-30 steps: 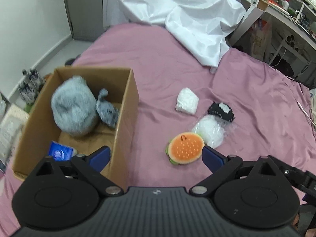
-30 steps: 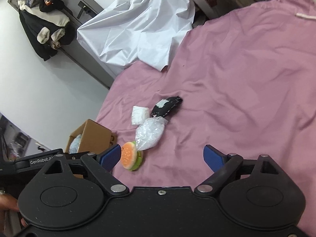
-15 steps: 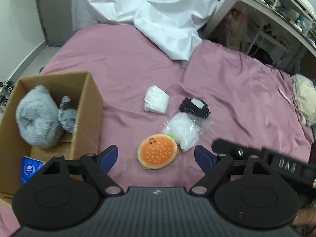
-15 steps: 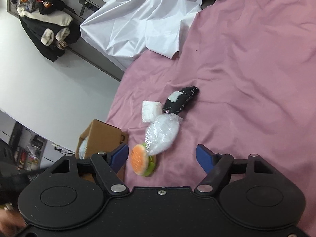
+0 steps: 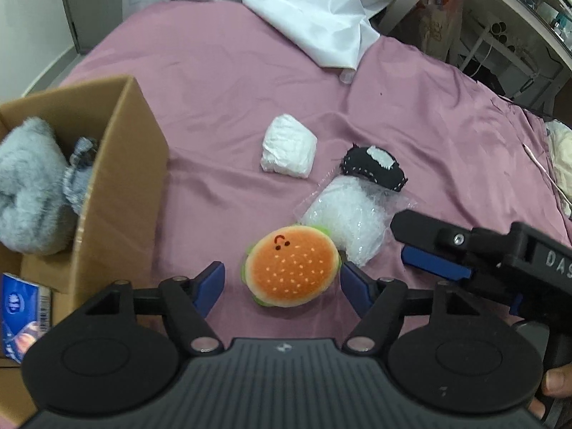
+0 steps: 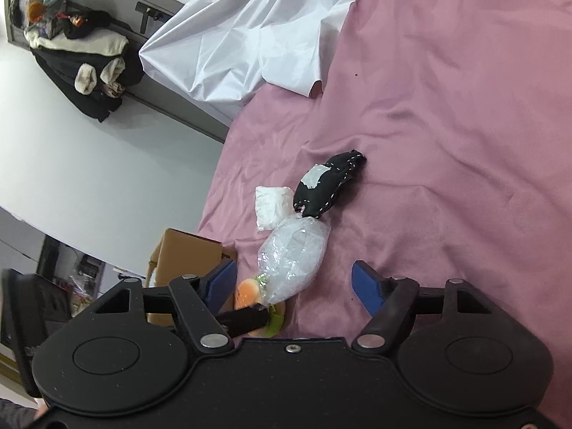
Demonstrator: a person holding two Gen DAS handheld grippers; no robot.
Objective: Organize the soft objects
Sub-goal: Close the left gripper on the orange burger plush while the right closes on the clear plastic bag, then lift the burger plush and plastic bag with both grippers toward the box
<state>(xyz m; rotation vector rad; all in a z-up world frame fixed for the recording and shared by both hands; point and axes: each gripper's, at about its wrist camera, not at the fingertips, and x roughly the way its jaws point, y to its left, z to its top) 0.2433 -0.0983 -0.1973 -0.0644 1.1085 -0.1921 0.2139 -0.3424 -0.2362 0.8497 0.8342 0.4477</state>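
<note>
Pickup step: left tongs closing astride burger plush on bed, pads not yet touching. Right tongs part open, astride clear bag, nothing gripped. Next: finish squeeze, lift, carry to cardboard box.

Left gripper: matte black body, ribbed grey top plate, blue finger pads, silver pivot screws. Right gripper: same build; white lettering "DAS" on its side.
</note>
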